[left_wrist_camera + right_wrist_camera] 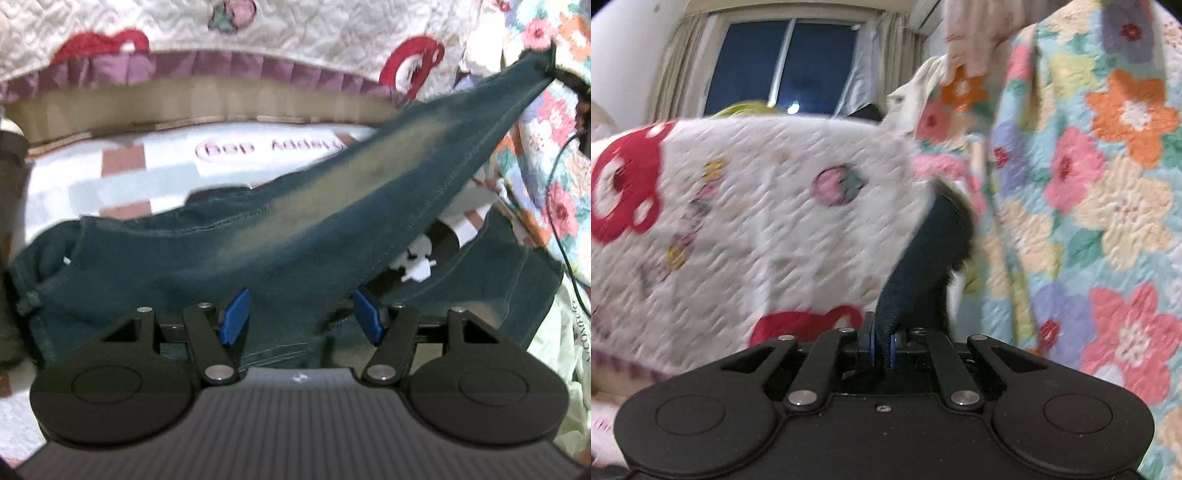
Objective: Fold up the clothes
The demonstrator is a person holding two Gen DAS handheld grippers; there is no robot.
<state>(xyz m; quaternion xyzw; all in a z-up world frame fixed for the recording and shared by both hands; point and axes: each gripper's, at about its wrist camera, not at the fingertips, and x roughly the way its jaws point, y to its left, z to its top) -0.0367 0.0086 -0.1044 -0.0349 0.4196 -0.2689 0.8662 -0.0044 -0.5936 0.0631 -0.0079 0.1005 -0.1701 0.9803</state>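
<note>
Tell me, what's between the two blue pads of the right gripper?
A pinched fold of the dark teal denim jeans, gripped by the right gripper, in the right wrist view.

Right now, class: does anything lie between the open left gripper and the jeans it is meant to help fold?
Nothing visible does. The left gripper hangs open directly over the jeans, with only denim beneath its blue pads. The right gripper is shut on one trouser end, lifting that leg clear of the bed.
</note>
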